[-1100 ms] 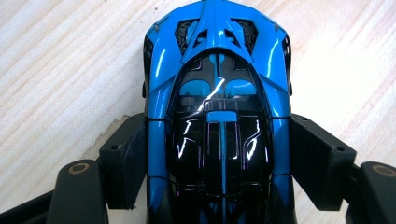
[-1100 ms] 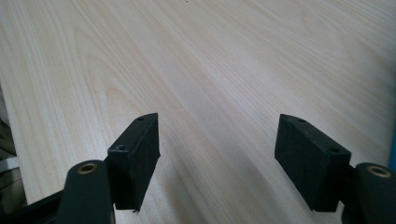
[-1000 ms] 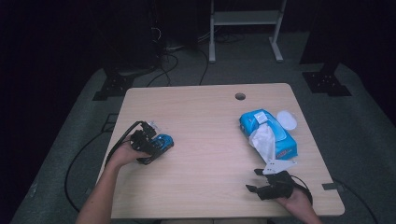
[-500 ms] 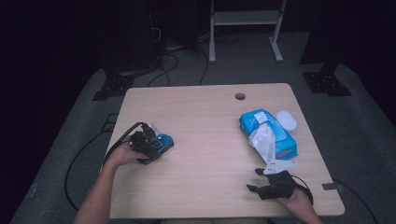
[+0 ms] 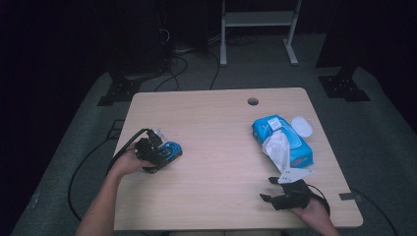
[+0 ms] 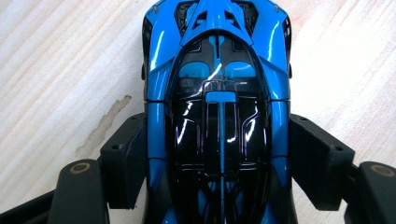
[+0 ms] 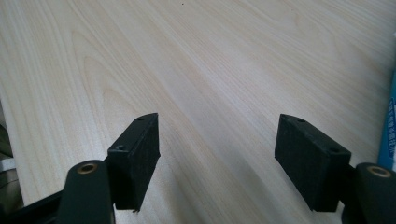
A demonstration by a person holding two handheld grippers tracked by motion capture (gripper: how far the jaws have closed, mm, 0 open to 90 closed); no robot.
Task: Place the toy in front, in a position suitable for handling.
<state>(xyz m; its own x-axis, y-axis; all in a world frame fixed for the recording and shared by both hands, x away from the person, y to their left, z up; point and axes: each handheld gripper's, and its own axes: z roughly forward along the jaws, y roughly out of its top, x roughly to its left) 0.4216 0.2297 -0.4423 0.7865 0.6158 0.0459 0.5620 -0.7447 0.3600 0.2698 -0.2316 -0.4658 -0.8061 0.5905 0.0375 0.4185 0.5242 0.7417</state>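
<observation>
High view: a pale wooden table [image 5: 216,147] with a round cable hole [image 5: 253,102] near its far edge. The left gripper [image 5: 156,156] lies at the table's left side, held by the person's left hand [image 5: 129,162], with a black cable [image 5: 93,162] trailing off the table edge to the floor. Between its jaws sits a blue and black toy car [image 5: 169,151], resting on the tabletop.

Left gripper view: the toy car [image 6: 217,107] lies lengthwise between the two black pads [image 6: 125,161], which meet its flanks on both sides; the jaws have just been closing a little, and they hold the car. A faint brownish stain [image 6: 105,123] marks the wood just left of the car.

High view, right side: a blue pack of wet wipes [image 5: 285,142] with one white wipe [image 5: 277,150] pulled partly out, and a round white lid [image 5: 302,126] just beside the pack. The right gripper [image 5: 269,189] rests near the front edge, in the right hand [image 5: 312,209], close to the pack but apart from it.

Right gripper view: the right gripper [image 7: 217,151] has its jaws wide apart, with bare wood between them
</observation>
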